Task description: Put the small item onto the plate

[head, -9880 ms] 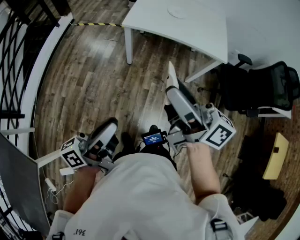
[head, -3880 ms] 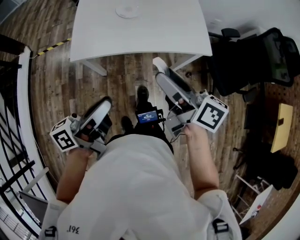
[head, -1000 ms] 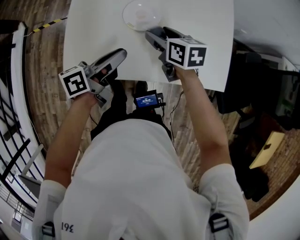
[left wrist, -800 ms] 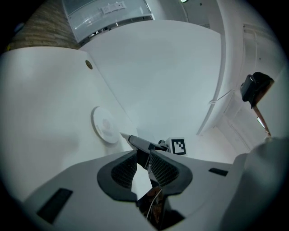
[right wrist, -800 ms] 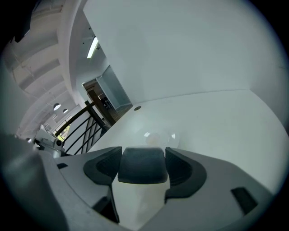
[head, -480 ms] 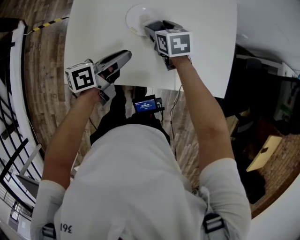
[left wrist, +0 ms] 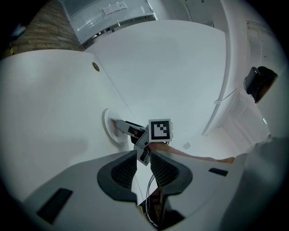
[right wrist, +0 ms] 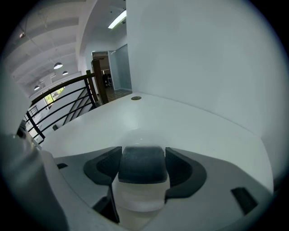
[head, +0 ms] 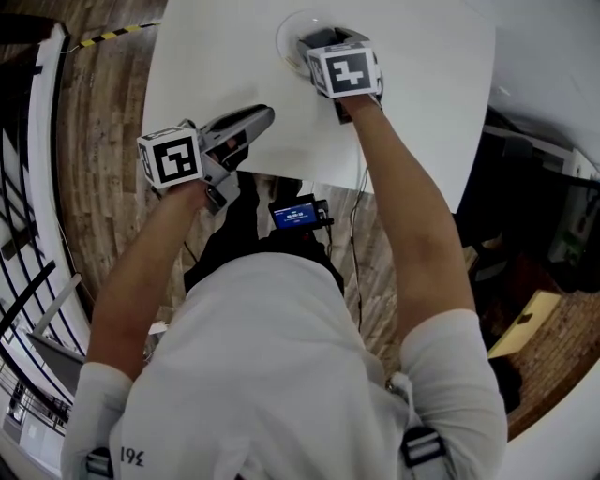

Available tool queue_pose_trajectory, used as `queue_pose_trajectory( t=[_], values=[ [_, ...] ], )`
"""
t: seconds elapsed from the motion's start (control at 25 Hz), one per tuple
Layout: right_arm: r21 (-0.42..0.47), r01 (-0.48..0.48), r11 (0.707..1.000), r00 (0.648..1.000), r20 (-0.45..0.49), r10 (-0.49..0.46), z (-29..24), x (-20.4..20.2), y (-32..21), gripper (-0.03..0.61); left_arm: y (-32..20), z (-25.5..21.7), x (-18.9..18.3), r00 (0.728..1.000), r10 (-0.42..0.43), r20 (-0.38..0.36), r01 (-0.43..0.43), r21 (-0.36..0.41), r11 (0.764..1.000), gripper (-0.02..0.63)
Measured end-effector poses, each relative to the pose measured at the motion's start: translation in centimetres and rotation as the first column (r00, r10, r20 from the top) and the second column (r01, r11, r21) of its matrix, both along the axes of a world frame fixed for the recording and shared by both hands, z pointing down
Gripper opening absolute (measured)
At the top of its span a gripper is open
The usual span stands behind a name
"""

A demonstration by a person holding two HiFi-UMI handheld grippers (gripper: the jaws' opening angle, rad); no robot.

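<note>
My right gripper [right wrist: 141, 166] is shut on a small white container with a dark grey cap [right wrist: 141, 163], gripped at the cap. In the head view this gripper [head: 316, 44] reaches over the white plate [head: 289, 28] at the far side of the white table [head: 422, 103], and its marker cube hides the item. The left gripper view shows the plate [left wrist: 108, 128] with the right gripper's jaws just over its rim. My left gripper [head: 255, 118] hovers at the table's near edge, well short of the plate. Its jaws [left wrist: 137, 168] stand nearly together with nothing between them.
A round cable hole [left wrist: 95, 66] sits in the tabletop beyond the plate, also seen as a cable hole [right wrist: 136, 98]. Wooden floor [head: 94, 131] and a black railing [head: 23, 244] lie to the left. Dark furniture [head: 534, 216] stands at the right.
The person has walked up to the table. Over the last second my right gripper carried the item forward until it is over the plate; the left gripper shifted slightly right.
</note>
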State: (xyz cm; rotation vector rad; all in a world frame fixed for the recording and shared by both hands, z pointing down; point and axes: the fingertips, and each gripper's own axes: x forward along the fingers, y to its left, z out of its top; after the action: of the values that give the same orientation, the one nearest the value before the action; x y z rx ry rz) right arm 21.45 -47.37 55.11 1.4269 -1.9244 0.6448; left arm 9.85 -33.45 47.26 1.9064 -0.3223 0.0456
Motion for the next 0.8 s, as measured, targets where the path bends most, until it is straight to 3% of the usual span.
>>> queue_pose_trajectory(
  t=[0.12,0.28,0.8],
  values=[
    [-0.001,0.016,1.000,1.000,-0.023,-0.016,0.3,-0.6,-0.1,0.307,0.4,-0.1,-0.4,1.000,-0.009,0.006,0.009,-0.010,1.000,0.094],
    [-0.065,0.008,0.998,1.000,-0.007,-0.008,1.7,-1.1,0.6,0.307,0.4,-0.4,-0.3,1.000,-0.004,-0.002,0.004,-0.009,1.000,0.094],
    [-0.086,-0.030,0.996,0.997,-0.069,0.025,2.9,0.3,0.2,0.307,0.9,0.5,-0.3,1.000,0.006,0.015,-0.005,-0.032,0.999,0.094]
  ],
)
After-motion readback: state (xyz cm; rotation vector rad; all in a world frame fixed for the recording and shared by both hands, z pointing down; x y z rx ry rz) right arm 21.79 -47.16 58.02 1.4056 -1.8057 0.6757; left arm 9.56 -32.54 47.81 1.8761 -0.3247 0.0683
